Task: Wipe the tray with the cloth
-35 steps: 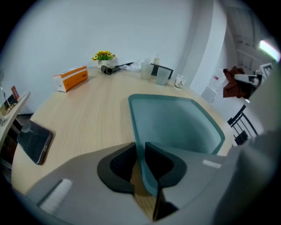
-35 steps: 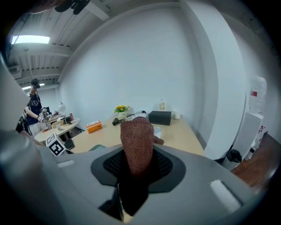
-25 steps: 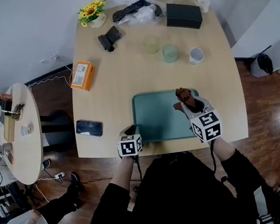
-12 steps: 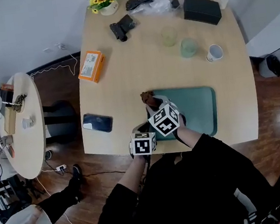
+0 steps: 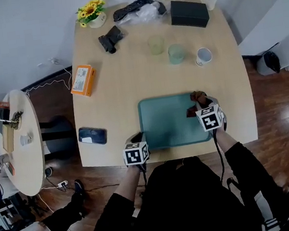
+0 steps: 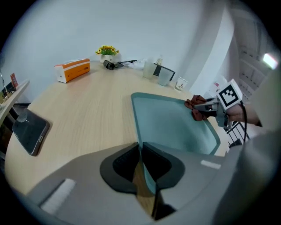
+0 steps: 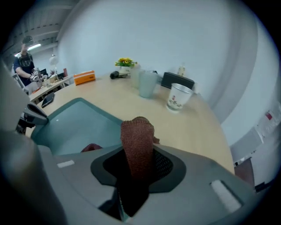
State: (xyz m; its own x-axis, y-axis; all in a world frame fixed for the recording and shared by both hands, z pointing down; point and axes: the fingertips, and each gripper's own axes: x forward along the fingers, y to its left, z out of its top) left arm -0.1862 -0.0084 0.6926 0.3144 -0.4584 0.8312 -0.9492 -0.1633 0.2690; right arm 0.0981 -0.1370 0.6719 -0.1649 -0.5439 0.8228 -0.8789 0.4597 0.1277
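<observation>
Brown cloth (image 7: pixel 137 136) clamped in right gripper (image 5: pixel 200 107); left gripper (image 6: pixel 141 151) pinches tray (image 6: pixel 175 127) rim; mug (image 5: pixel 202 56) beyond.

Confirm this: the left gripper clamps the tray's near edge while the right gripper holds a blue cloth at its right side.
Not blue: the right gripper view shows a reddish-brown cloth in the right gripper. The rest stands: the left gripper clamps the near edge of the tray.
</observation>
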